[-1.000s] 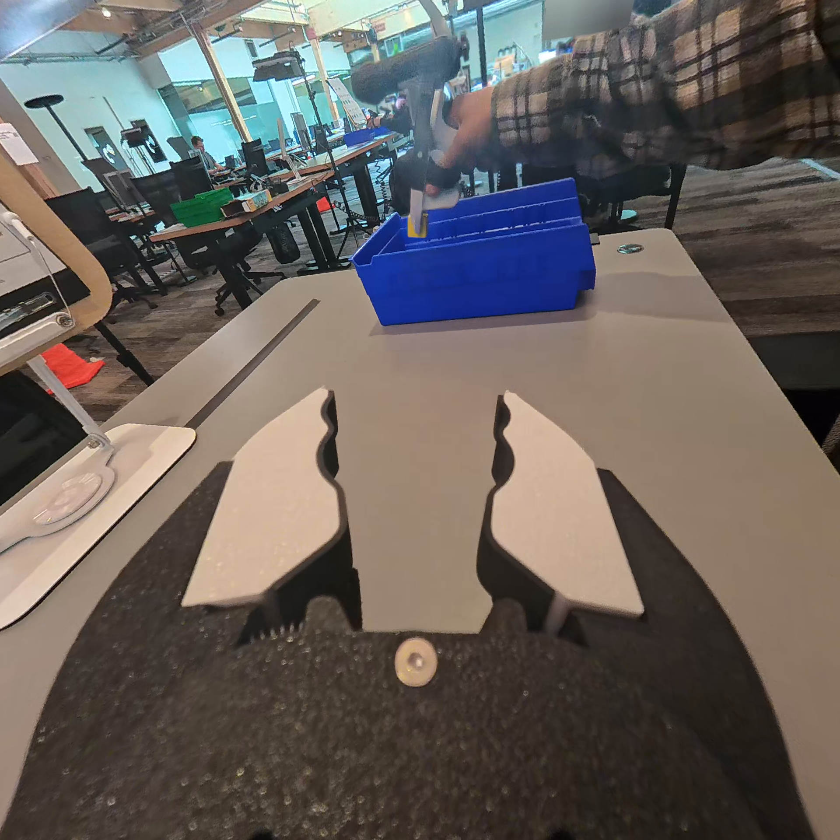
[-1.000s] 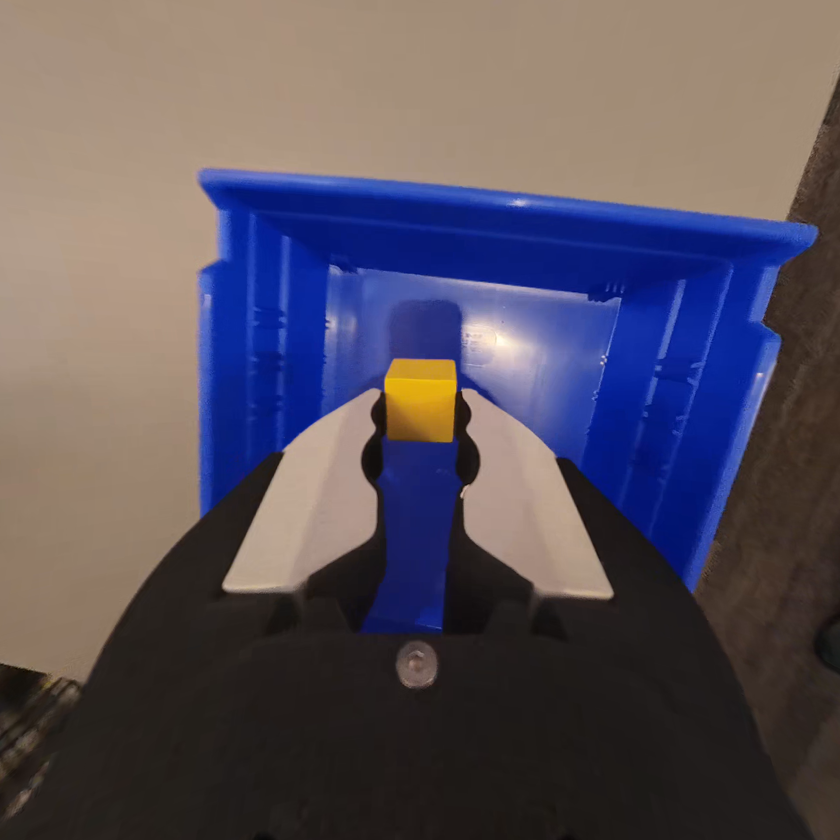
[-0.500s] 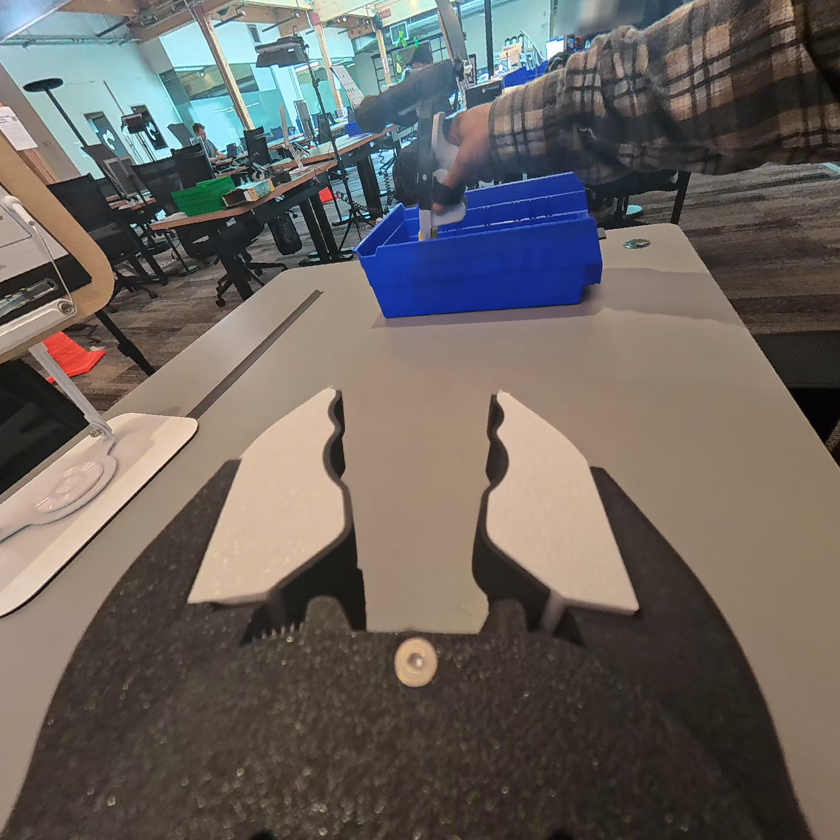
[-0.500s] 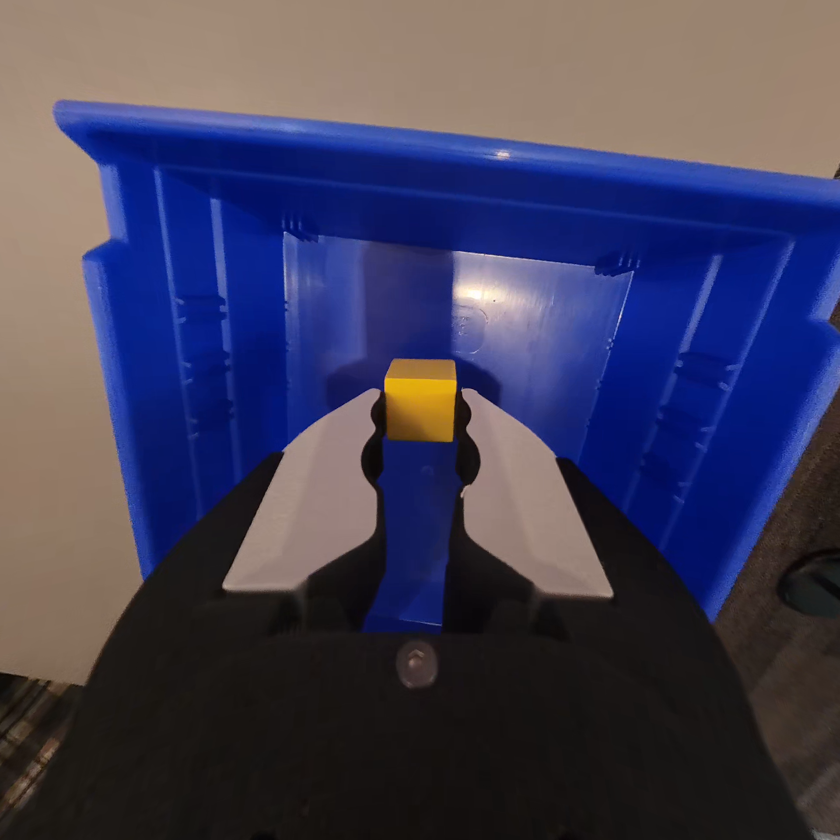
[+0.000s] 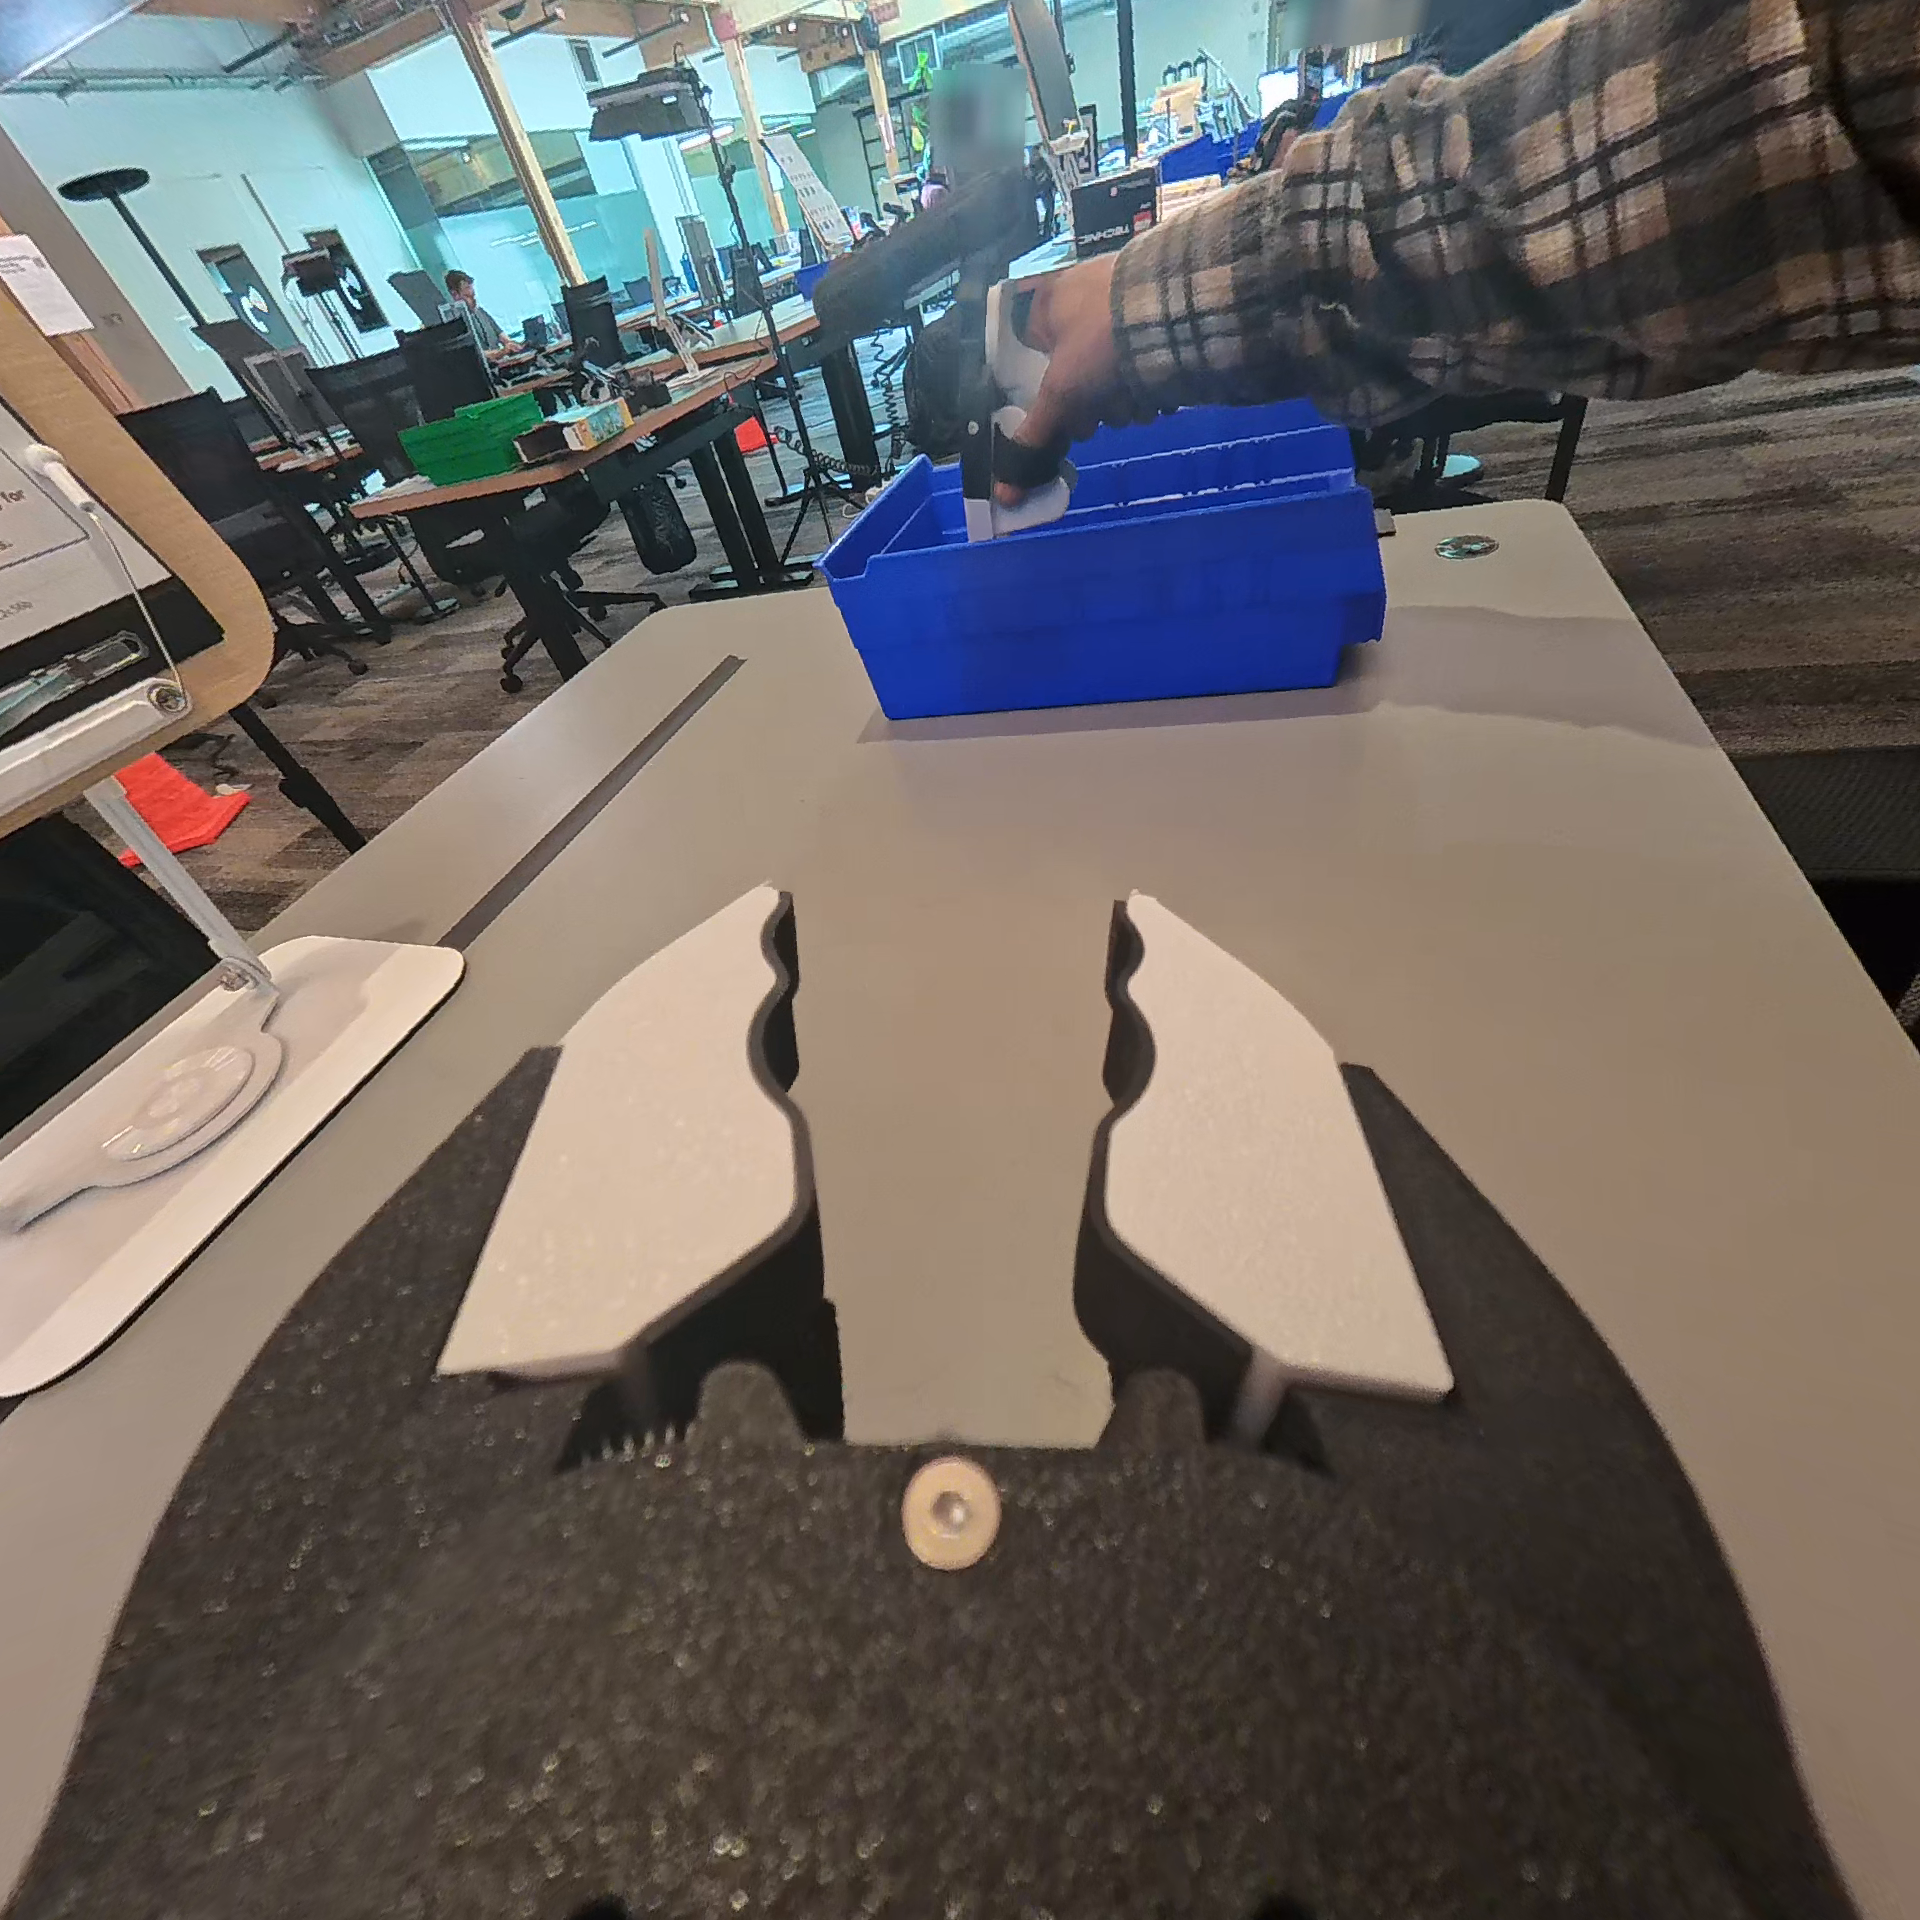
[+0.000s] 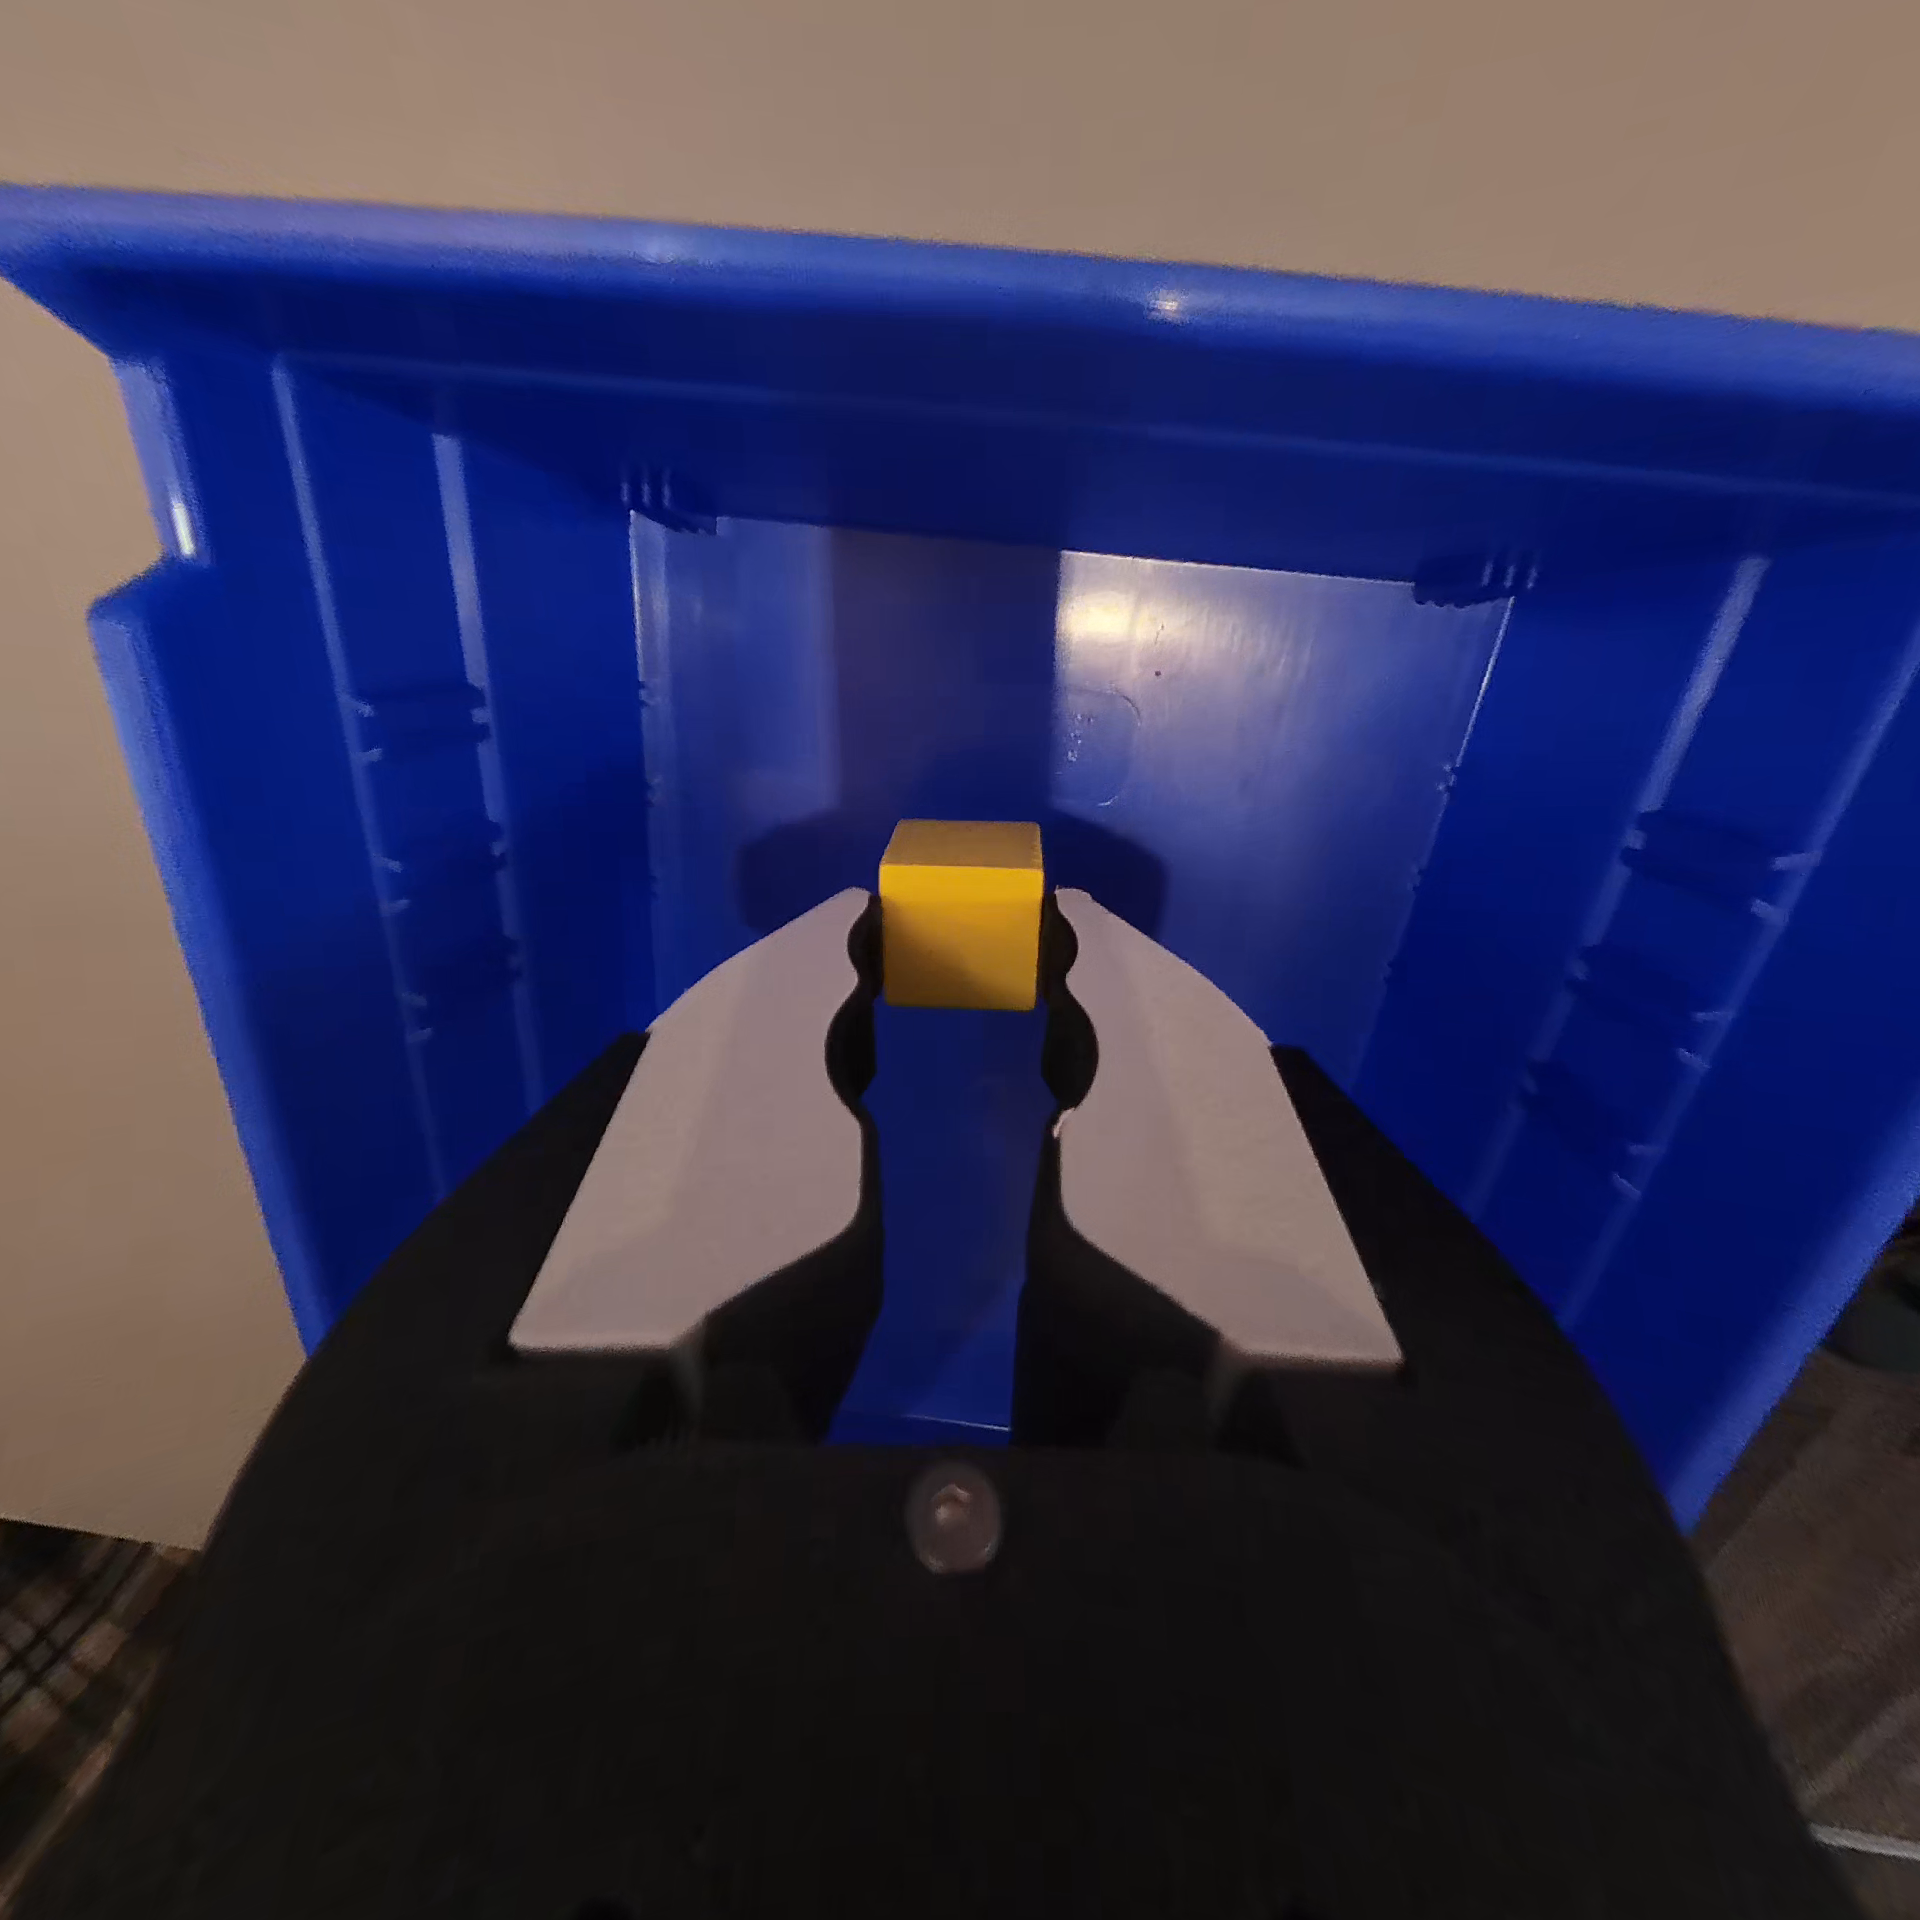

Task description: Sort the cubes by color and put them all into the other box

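Right wrist view: the right gripper (image 6: 961,914) pinches a yellow cube (image 6: 961,914) inside the blue box (image 6: 1039,332). The left gripper (image 5: 951,914) hangs over the table (image 5: 1299,831), jaws apart and empty.

— What's the left gripper (image 5: 951,914) look like up close?
— Two pale grey fingers (image 5: 644,1164) with wavy dark inner edges, set in a speckled black body (image 5: 935,1683). One silver hex screw (image 5: 951,1525) sits just behind the gap between them.
— And the right gripper (image 6: 961,904)?
— Same build: grey fingers (image 6: 717,1153), black shell, a screw (image 6: 951,1536) behind the gap.
— The person?
— A brown, tan and black plaid sleeve (image 5: 1538,208), reaching in from beyond the left claw's tips.
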### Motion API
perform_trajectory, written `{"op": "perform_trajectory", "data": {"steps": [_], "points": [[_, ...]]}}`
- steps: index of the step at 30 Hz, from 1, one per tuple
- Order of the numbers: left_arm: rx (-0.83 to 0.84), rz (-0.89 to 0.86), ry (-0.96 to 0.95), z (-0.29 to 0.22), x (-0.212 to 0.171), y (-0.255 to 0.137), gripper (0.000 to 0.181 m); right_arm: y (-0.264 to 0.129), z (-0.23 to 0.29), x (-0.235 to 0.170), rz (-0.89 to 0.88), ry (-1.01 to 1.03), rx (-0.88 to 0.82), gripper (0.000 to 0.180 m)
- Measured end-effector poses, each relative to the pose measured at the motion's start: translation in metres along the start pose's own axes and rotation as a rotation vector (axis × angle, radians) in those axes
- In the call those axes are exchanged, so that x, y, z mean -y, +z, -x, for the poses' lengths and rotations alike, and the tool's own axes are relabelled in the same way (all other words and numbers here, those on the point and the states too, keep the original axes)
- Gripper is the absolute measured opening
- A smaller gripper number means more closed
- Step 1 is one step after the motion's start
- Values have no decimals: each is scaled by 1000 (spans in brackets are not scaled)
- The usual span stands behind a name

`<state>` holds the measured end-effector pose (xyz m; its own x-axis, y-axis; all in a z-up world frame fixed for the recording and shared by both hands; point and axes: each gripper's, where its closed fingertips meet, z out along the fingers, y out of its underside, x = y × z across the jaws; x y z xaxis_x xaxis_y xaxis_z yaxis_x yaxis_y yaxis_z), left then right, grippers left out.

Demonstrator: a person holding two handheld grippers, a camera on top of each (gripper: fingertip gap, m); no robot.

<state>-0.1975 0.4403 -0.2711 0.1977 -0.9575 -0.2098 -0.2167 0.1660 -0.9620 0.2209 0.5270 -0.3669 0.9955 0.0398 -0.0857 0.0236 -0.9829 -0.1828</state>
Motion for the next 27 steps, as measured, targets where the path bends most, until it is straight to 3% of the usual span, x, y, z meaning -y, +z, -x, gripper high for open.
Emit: {"op": "perform_trajectory", "data": {"steps": [17, 20, 21, 23, 27], "points": [[-4, 3, 3, -1, 1, 0, 55, 6, 0, 3, -10, 7, 12, 28], [-2, 5, 3, 0, 0, 0, 55, 2, -14, -1, 17, 22, -80, 72], [-2, 6, 2, 0, 0, 0, 56, -5, -19, -3, 30, 21, -110, 86], [1, 0, 3, 1, 2, -1, 56, -31, -23, 2, -26, 36, -126, 87], [-1, 2, 0, 0, 1, 0, 56, -120, 0, 28, -322, 24, -40, 88]]}}
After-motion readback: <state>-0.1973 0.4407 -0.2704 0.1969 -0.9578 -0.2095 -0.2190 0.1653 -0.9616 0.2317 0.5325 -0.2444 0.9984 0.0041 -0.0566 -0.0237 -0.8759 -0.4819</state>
